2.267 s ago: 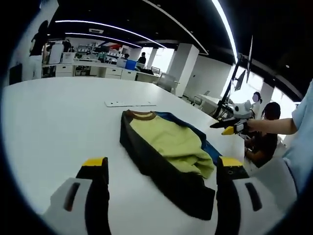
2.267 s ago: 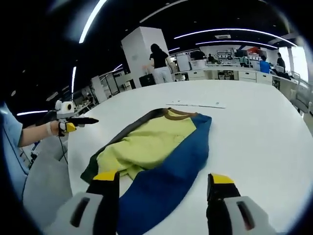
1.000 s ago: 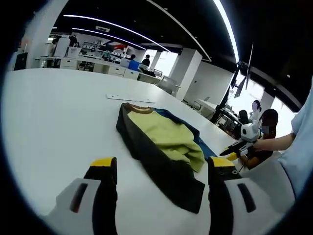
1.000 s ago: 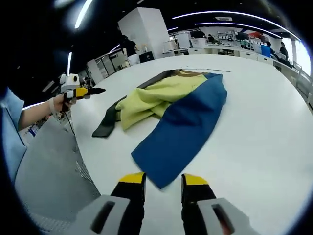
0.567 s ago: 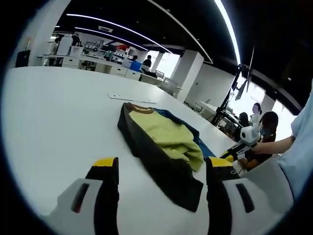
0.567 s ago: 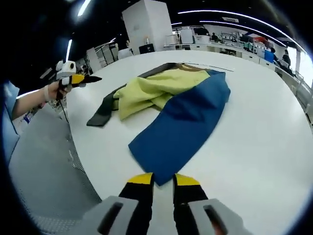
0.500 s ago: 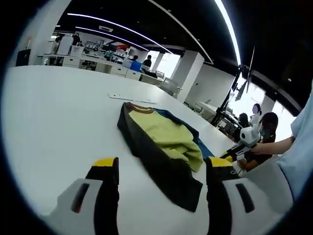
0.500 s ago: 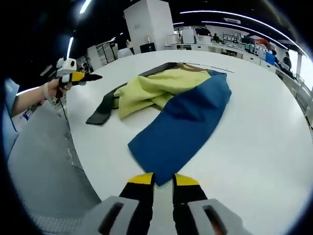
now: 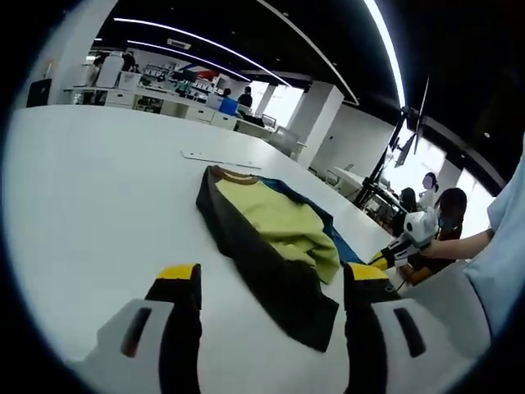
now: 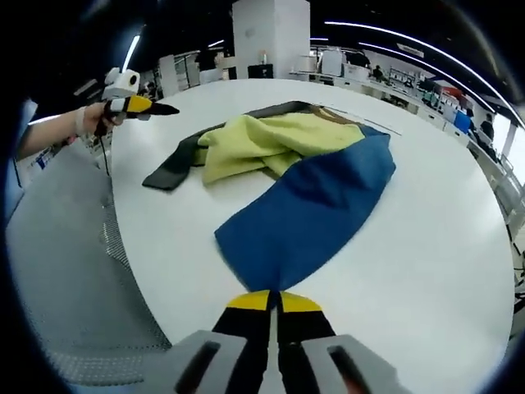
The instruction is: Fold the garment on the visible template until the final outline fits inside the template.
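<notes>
The garment (image 9: 275,238) lies crumpled on the white table (image 9: 98,189), with a black sleeve side, a yellow-green middle and a blue side. In the right gripper view its blue panel (image 10: 316,205) runs toward me, with the yellow part (image 10: 262,144) and black sleeve (image 10: 172,168) beyond. My right gripper (image 10: 275,302) is shut at the near corner of the blue hem, which runs in between its tips. It also appears in a hand at the table's edge (image 9: 398,250). My left gripper (image 9: 271,283) stands open short of the black sleeve's end, and hangs over the table's far edge (image 10: 135,105).
A thin white strip (image 9: 220,159) lies flat on the table beyond the collar. The rounded table edge (image 10: 123,271) drops to a grey floor on the left. A person (image 9: 447,226) sits past the table, and desks and a white pillar (image 9: 316,123) stand further back.
My right gripper's jaws have gone from wide apart to shut, closing on the blue hem corner. The left gripper has stayed open and barely moved.
</notes>
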